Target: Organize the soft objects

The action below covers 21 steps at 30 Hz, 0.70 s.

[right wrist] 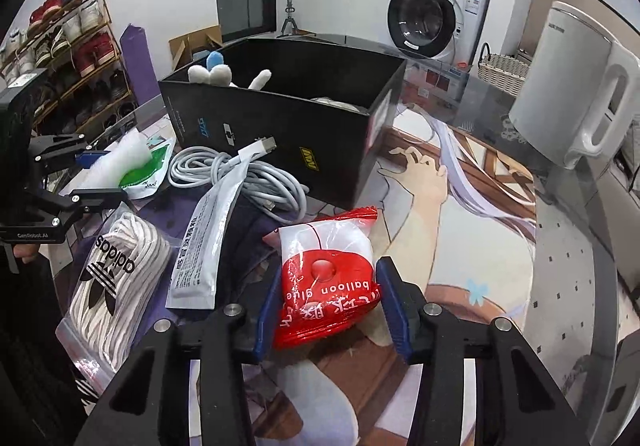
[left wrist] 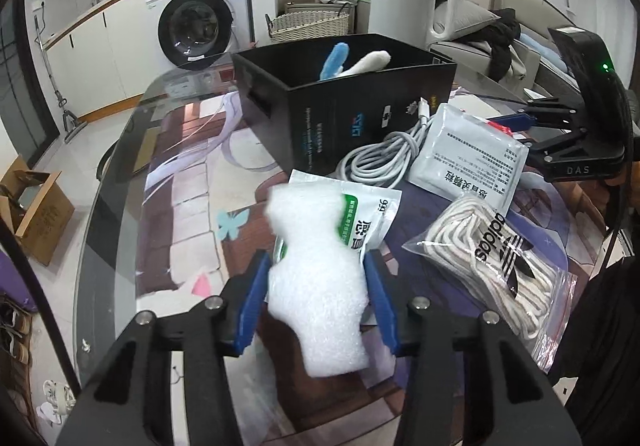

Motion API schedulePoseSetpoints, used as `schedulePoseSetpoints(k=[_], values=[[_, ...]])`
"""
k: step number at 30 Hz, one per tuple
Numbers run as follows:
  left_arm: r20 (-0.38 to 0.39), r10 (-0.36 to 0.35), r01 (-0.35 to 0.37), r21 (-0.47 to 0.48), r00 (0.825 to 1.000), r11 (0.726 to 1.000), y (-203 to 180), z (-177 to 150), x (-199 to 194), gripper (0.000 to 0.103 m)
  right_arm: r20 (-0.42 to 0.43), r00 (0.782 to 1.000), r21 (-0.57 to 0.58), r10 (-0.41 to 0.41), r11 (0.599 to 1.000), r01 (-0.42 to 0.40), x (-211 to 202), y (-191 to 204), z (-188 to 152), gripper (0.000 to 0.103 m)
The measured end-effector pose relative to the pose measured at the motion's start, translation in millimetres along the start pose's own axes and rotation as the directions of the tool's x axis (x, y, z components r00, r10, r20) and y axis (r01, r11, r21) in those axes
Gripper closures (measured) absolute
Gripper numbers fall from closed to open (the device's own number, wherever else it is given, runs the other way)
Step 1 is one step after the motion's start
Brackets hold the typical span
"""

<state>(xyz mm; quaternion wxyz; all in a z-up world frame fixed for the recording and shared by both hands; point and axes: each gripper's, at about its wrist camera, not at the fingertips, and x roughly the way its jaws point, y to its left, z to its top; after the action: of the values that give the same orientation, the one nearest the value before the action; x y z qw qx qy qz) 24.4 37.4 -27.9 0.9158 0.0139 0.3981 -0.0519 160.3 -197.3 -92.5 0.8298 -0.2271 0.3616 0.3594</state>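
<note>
Black box (left wrist: 344, 94) sits ahead of both grippers, open top, plush already inside. Left gripper (left wrist: 318, 302) pinches white foam sheet (left wrist: 316, 286), floppy, overhanging the fingers. Risk: it buckles or catches the box's near rim on the way in. Right gripper (right wrist: 326, 302) clamps the red balloon-glue packet (right wrist: 326, 278); slick film, could slide out. Cable coil (right wrist: 240, 174), grey pouch (right wrist: 208, 238) and lace bag (right wrist: 116, 270) crowd the left side; open room to the right.
</note>
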Motion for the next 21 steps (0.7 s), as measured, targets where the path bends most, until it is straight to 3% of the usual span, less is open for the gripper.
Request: schedulePoseSetpoints(k=[3, 4, 5, 11, 21], values=[[0.003, -0.004, 0.004, -0.011, 1.000, 1.000, 2.7, 0.1, -3.0, 0.056, 0.012, 1.000, 0.004, 0.000, 1.000, 0.000, -5.7, 2.2, -2.2, 0.057], [0.005, -0.009, 0.009, -0.011, 1.000, 1.000, 2.8, 0.6, -3.9, 0.064, 0.016, 1.000, 0.007, 0.001, 1.000, -0.002, -6.9, 2.1, -2.2, 0.057], [0.005, -0.018, 0.018, -0.016, 1.000, 1.000, 3.4, 0.0, -4.4, 0.065, 0.017, 1.000, 0.011, 0.004, 1.000, -0.004, -8.0, 1.6, -2.7, 0.057], [-0.005, -0.013, 0.013, -0.041, 1.000, 0.999, 5.5, -0.6, -4.5, 0.063, 0.020, 1.000, 0.012, 0.009, 1.000, -0.009, -9.3, 0.8, -3.8, 0.057], [0.042, -0.026, 0.028, -0.050, 0.999, 0.998, 3.8, 3.7, -14.2, 0.067, 0.078, 0.997, 0.018, 0.006, 1.000, -0.007, -29.4, 2.5, -3.8, 0.057]])
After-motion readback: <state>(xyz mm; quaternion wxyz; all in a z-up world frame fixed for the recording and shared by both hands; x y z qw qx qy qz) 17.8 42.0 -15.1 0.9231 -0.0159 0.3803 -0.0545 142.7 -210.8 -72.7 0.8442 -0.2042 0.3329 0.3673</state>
